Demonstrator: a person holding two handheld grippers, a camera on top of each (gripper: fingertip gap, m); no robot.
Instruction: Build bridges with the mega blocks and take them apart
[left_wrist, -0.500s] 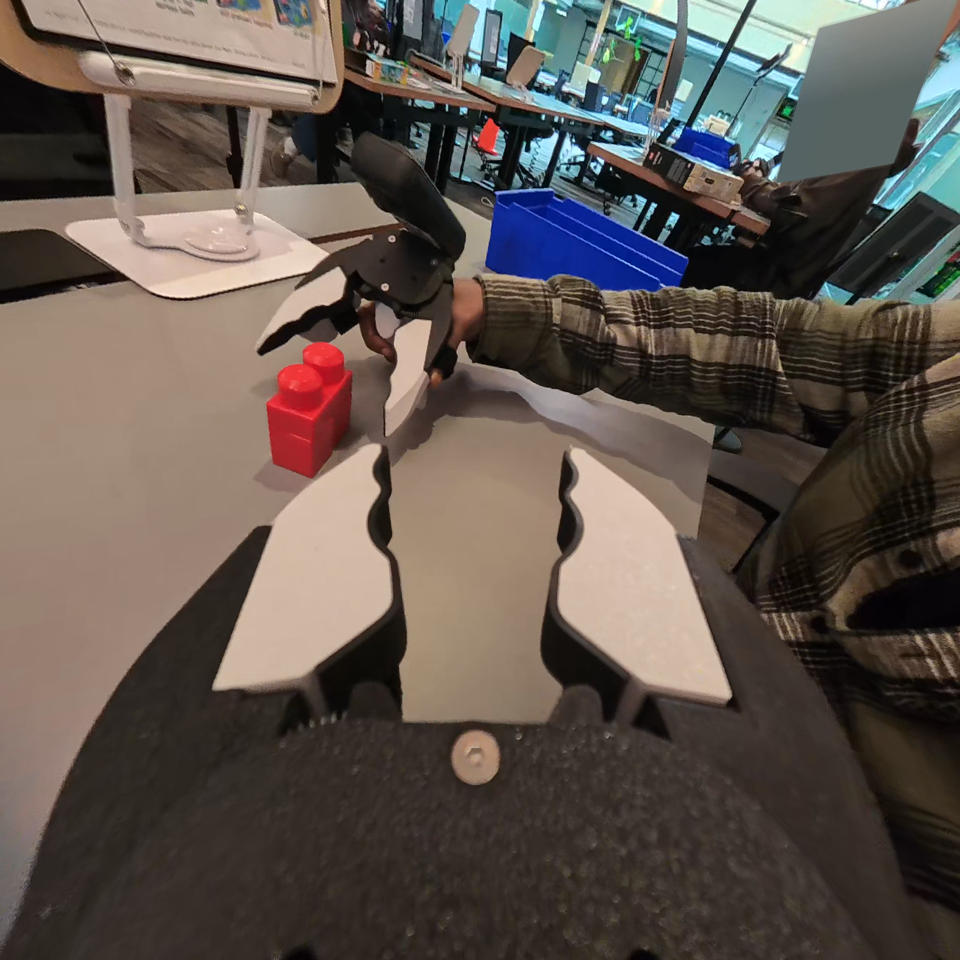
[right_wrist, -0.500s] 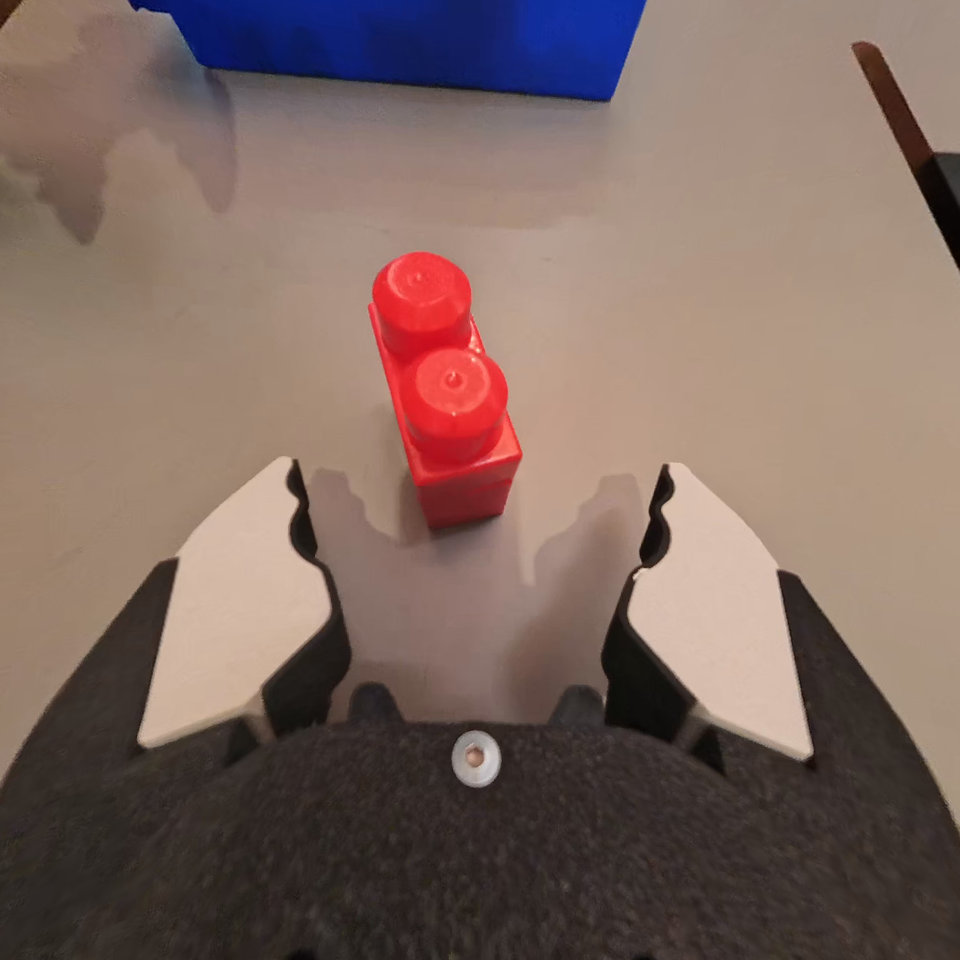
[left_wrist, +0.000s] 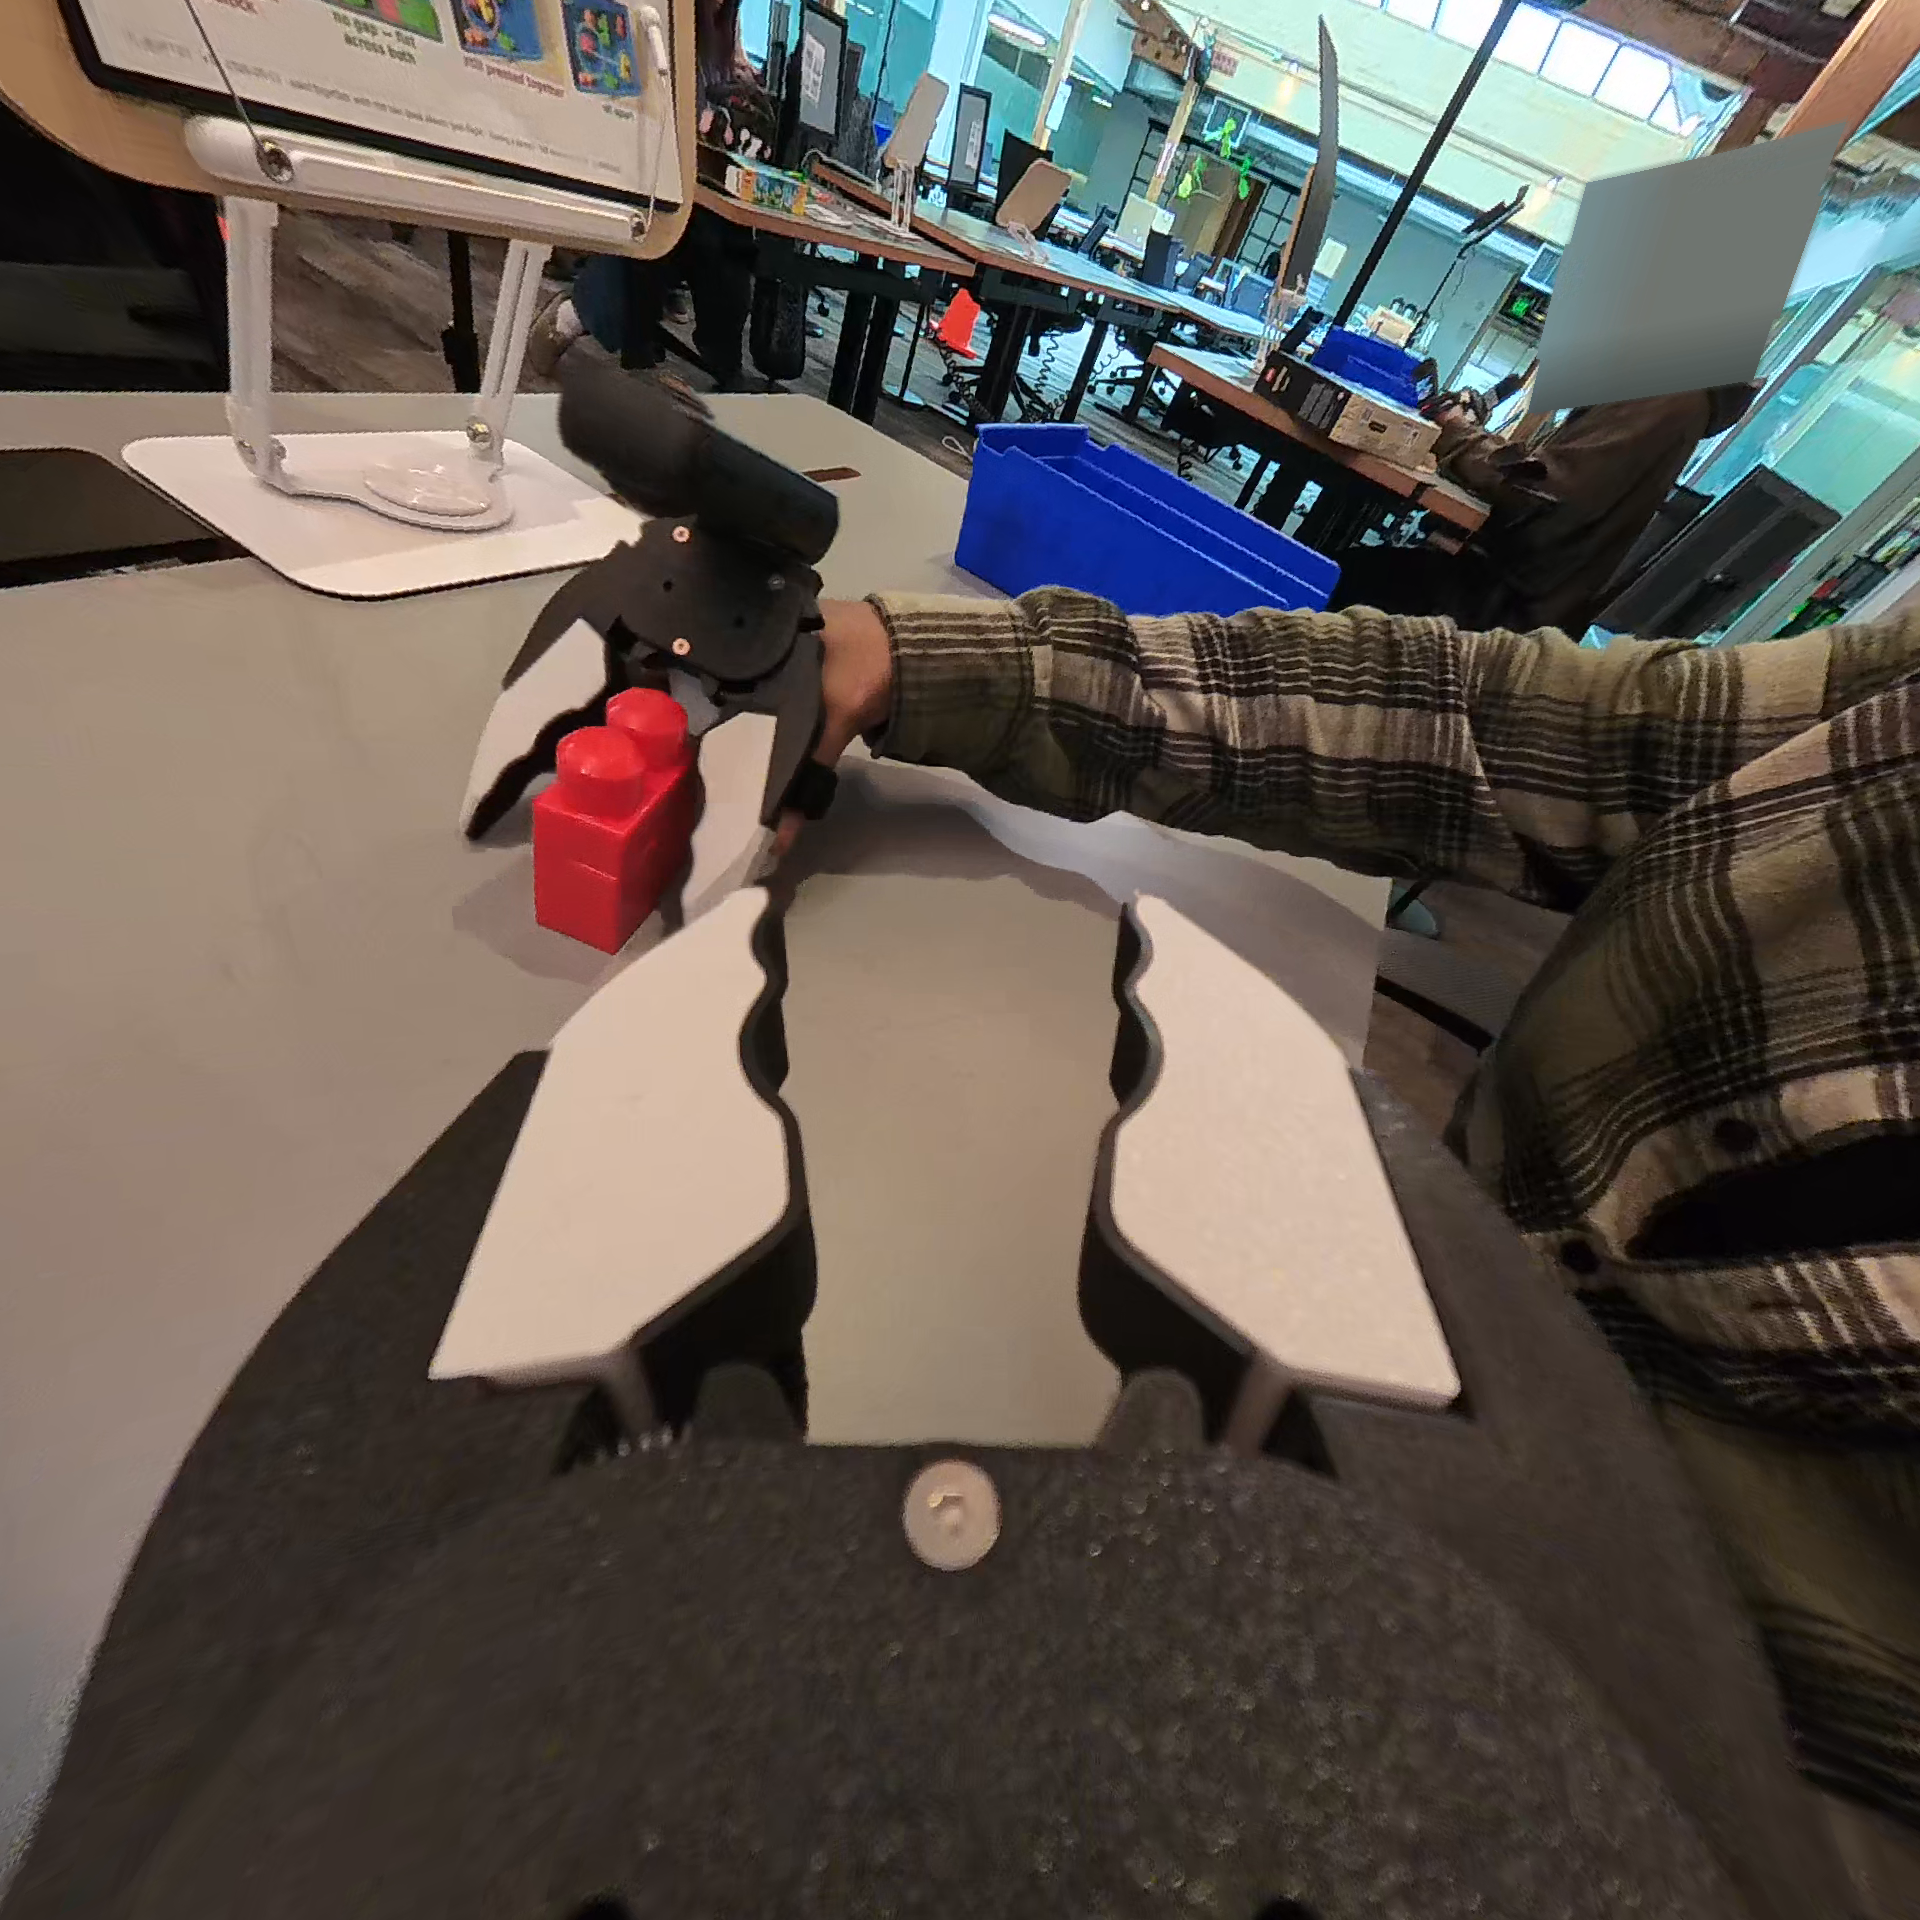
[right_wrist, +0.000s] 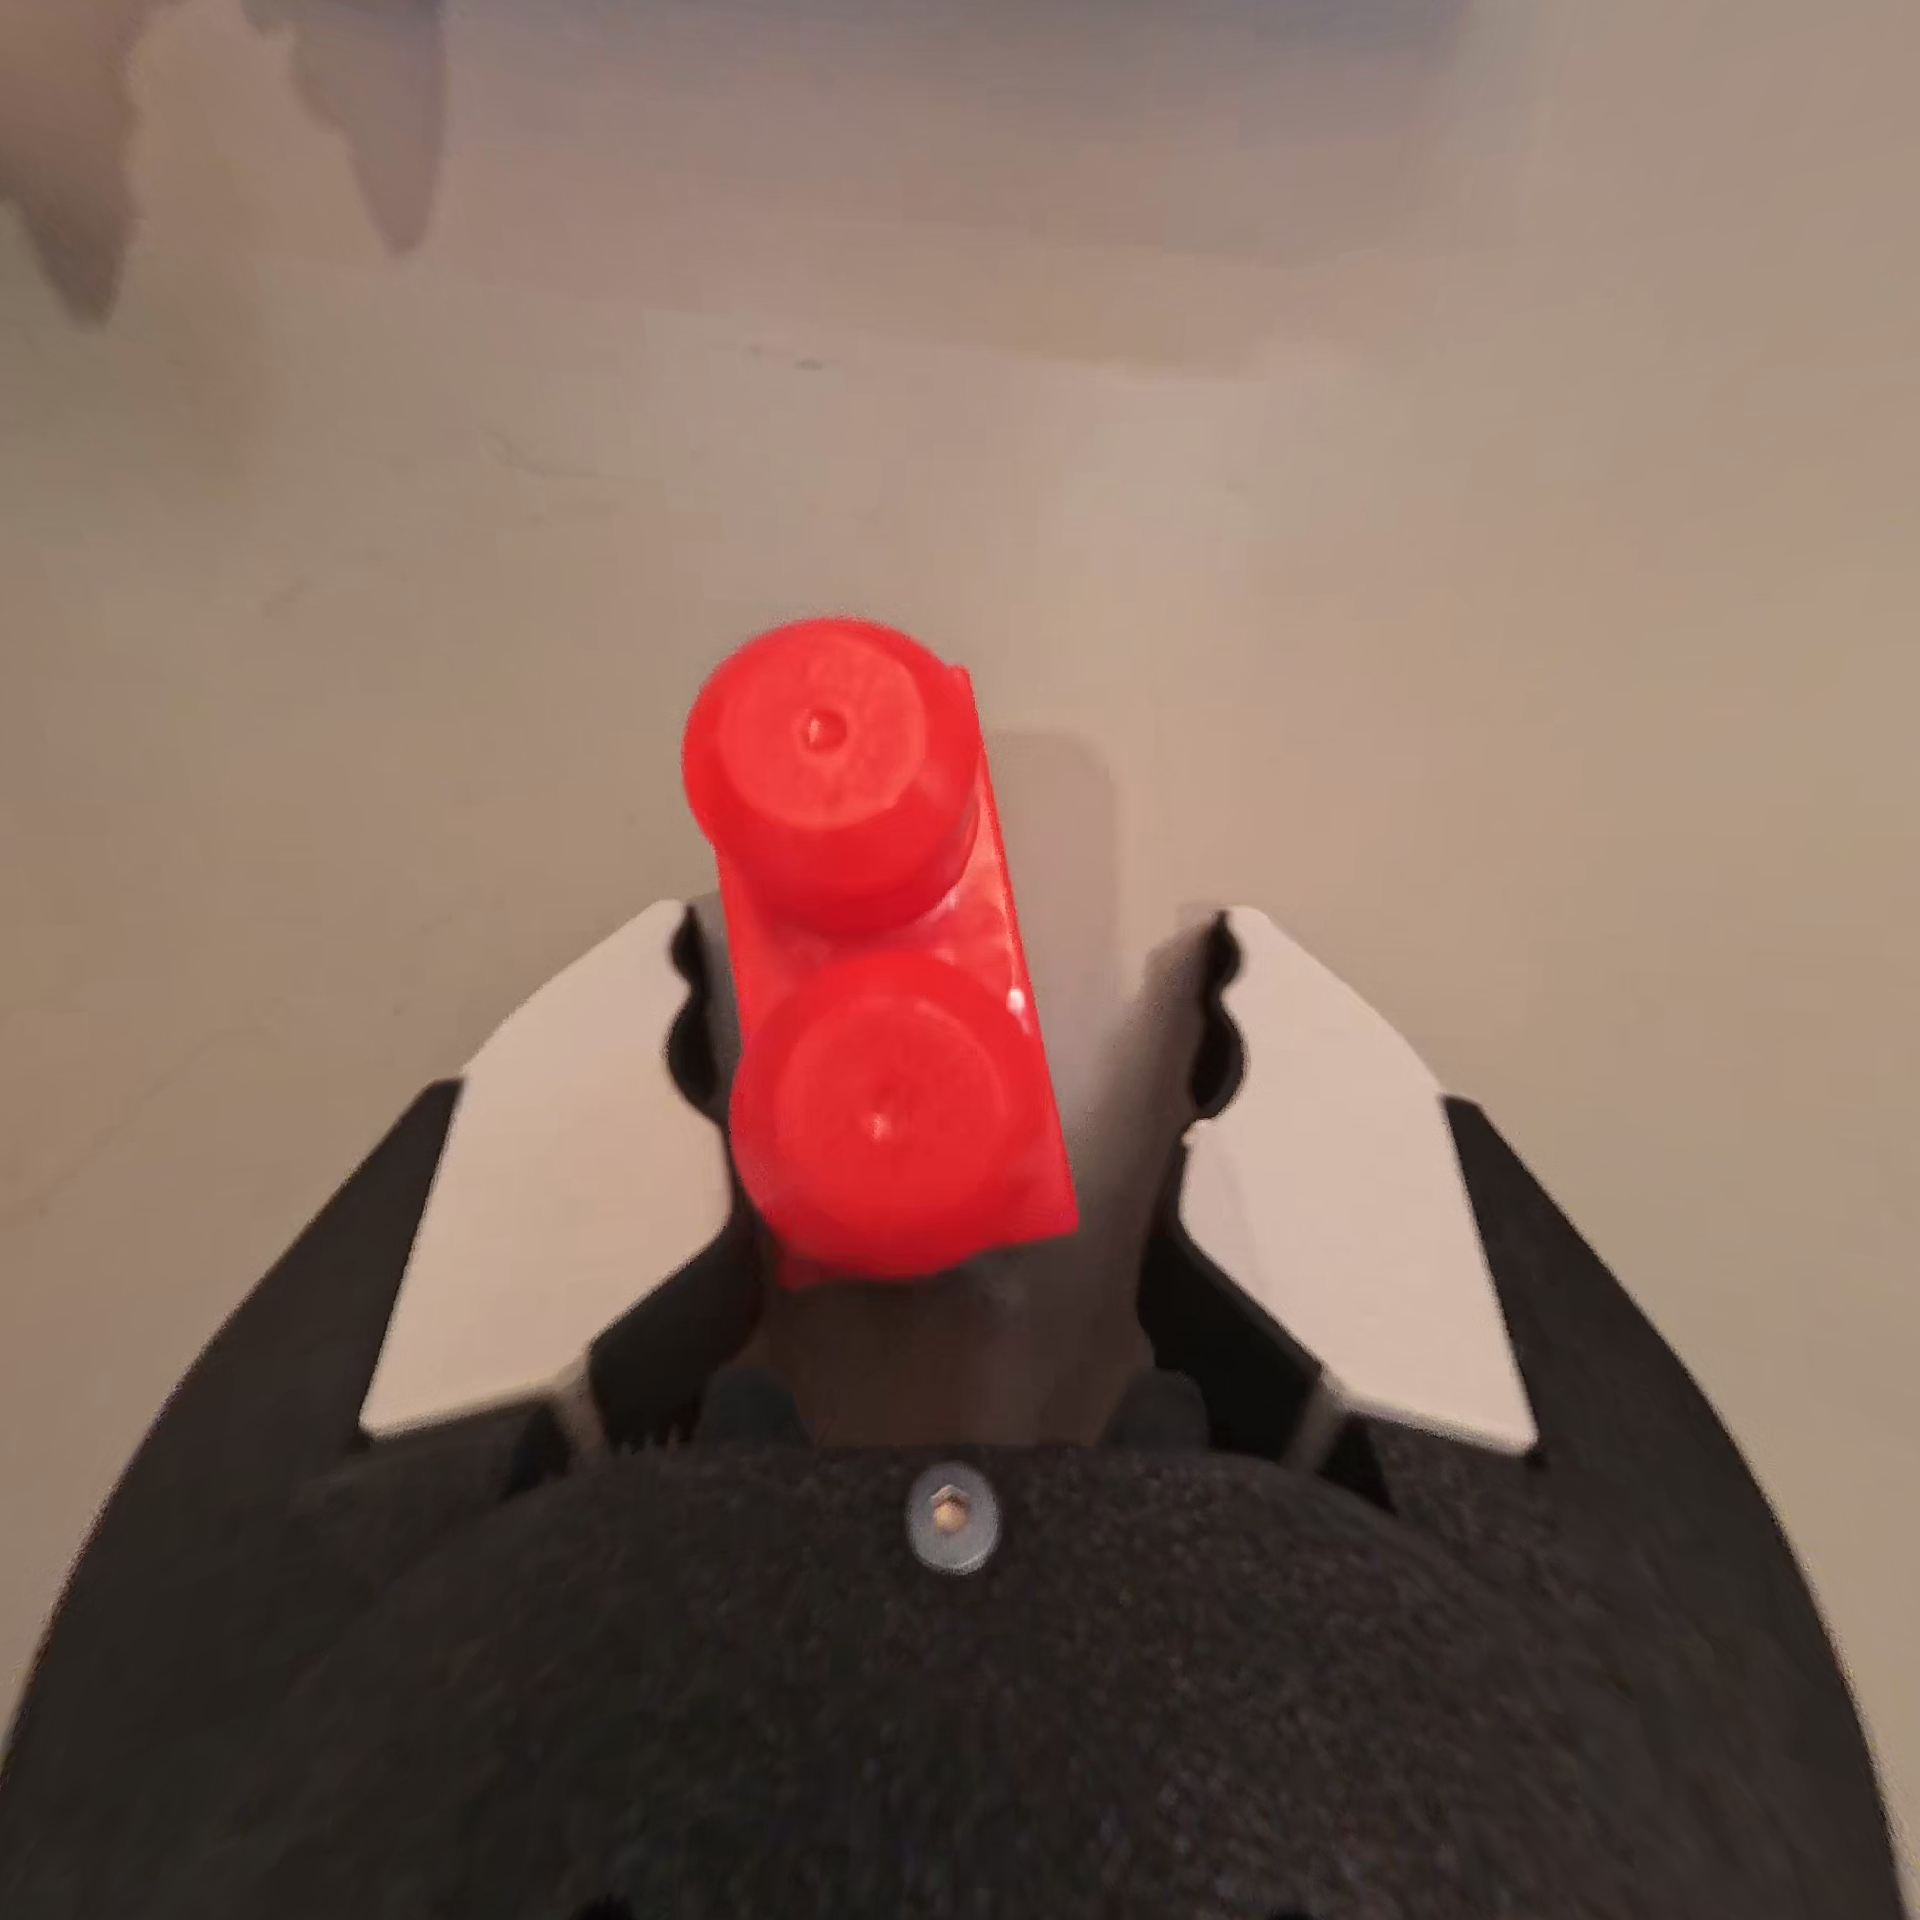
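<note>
A red mega block stack (left_wrist: 613, 831), two blocks high with two studs on top, stands on the grey table (left_wrist: 208, 987). My right gripper (right_wrist: 956, 920) is open and lowered around the stack (right_wrist: 883, 987). Its left finger is close against the block's side and its right finger stands apart from it. In the left wrist view the right gripper (left_wrist: 613, 868) straddles the stack from above. My left gripper (left_wrist: 948, 902) is open and empty, just above the table to the right of the stack.
A blue bin (left_wrist: 1122, 530) sits at the far right of the table. A white stand (left_wrist: 364, 488) holding an instruction board is at the back left. The person's plaid sleeve (left_wrist: 1247, 717) crosses above the table's right edge.
My right gripper has come down and forward so the red stack now sits between its fingers, and its jaws have narrowed somewhat. The left gripper has hardly moved.
</note>
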